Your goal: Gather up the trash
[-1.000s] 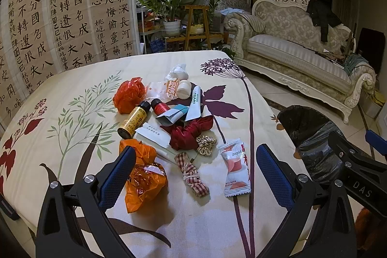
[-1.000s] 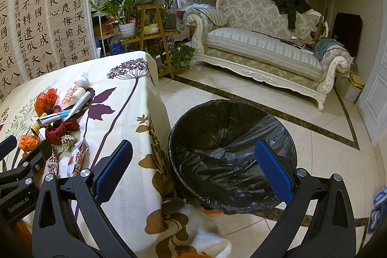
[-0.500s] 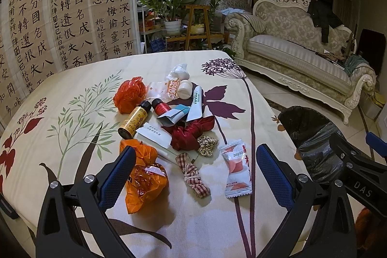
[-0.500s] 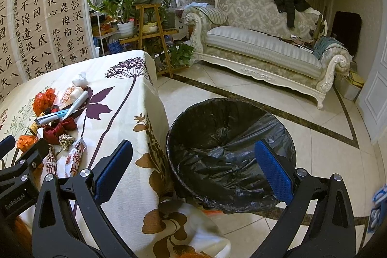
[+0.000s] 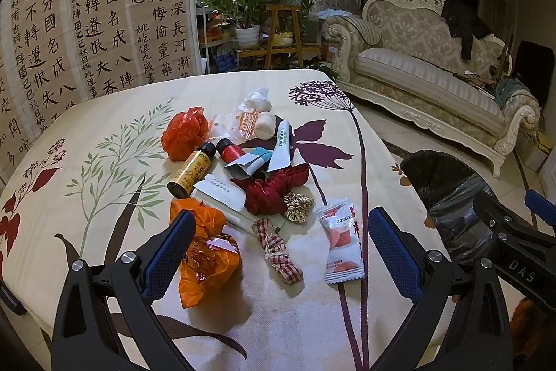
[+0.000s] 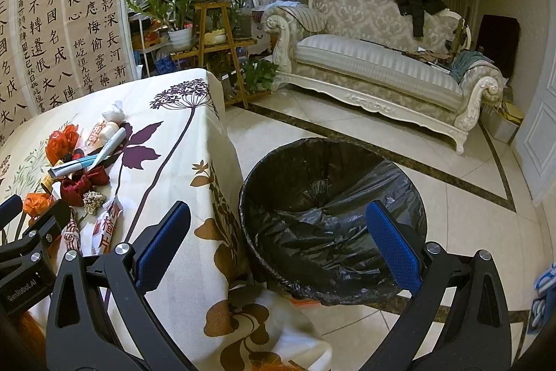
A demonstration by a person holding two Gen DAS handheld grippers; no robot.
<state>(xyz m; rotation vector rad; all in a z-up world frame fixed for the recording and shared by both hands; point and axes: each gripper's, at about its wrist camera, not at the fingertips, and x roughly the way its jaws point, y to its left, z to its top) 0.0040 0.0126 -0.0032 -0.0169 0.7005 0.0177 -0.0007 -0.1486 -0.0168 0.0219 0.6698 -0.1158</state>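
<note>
On the table (image 5: 104,266) lies a heap of trash. From the left: two orange plastic bags, one at the back (image 5: 184,132) and one at the front (image 5: 205,261); two small bottles, one with a yellow label (image 5: 190,174) and one red (image 5: 230,151); one white paper slip (image 5: 219,192); two tubes (image 5: 282,146); one dark red cloth knot (image 5: 274,188); one checked cloth strip (image 5: 277,249); one gold tangle (image 5: 298,207); one snack packet (image 5: 342,244).

The left gripper (image 5: 278,252) hovers over the near items, jaws spread wide, holding nothing. The right gripper (image 6: 278,239), also wide apart and empty, hangs above one black-lined bin (image 6: 333,218) standing on the floor just beside the table.
</note>
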